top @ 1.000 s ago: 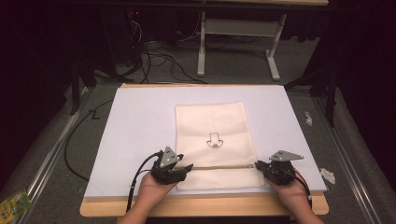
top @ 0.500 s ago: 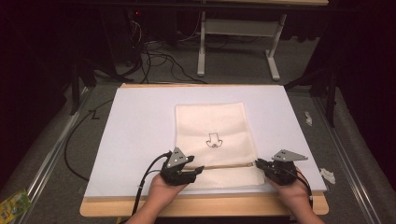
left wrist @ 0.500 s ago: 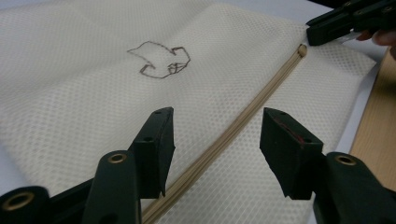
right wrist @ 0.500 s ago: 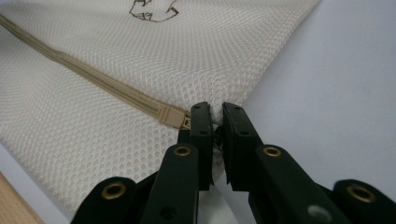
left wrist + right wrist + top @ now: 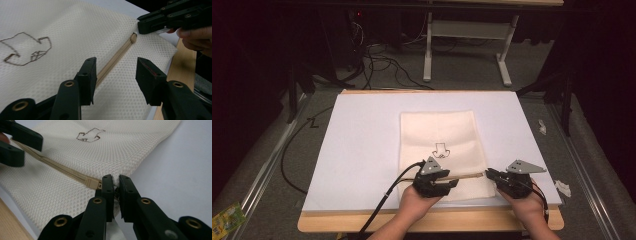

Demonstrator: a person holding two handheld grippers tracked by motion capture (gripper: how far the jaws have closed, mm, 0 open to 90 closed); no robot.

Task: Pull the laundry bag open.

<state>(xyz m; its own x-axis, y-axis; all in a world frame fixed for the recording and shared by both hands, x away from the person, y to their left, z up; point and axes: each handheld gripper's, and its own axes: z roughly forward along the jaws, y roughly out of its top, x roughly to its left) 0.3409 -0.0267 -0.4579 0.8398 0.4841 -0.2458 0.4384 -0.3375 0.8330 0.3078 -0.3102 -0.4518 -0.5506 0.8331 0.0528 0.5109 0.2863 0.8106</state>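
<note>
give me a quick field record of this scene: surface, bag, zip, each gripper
surface: white sheet on a wooden table
bag: cream mesh bag, flat, small drawing on it
zip: tan zip across the near end
left gripper: open, jaws either side of the zip
right gripper: shut on the bag's edge by the zip end

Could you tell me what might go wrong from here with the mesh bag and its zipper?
1. The right gripper pinches only the edge of the mesh bag beside the zipper slider, so the thin fabric might slip out or snag.
2. The left gripper is open with its jaws either side of the zipper; closing slightly off line could catch mesh instead of the zipper.
3. The bag lies loose on the white mat, so a pull may drag it toward the table edge.
</note>
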